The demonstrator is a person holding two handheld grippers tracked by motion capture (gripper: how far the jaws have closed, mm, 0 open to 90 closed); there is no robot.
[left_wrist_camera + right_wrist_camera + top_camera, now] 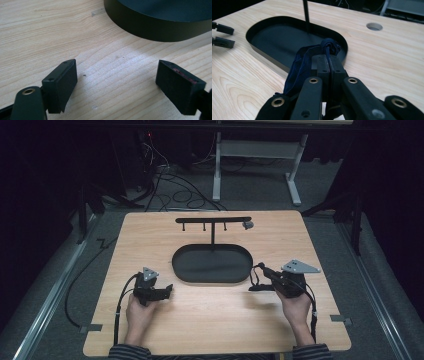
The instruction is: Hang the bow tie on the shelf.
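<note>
The right gripper has its fingers clamped on a dark blue cloth, held over the table just off the tray's right end. The left gripper rests near the tray's left end, fingers apart, empty. Likely next: carry the cloth up to a peg on the stand near the far edge.

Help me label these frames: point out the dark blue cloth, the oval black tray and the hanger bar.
dark blue cloth (300,65), right gripper view, on the fold hanging left of the shut jaws.
oval black tray (212,279), high view, on its near rim.
hanger bar (212,220), high view, on the middle of the crossbar.
</note>
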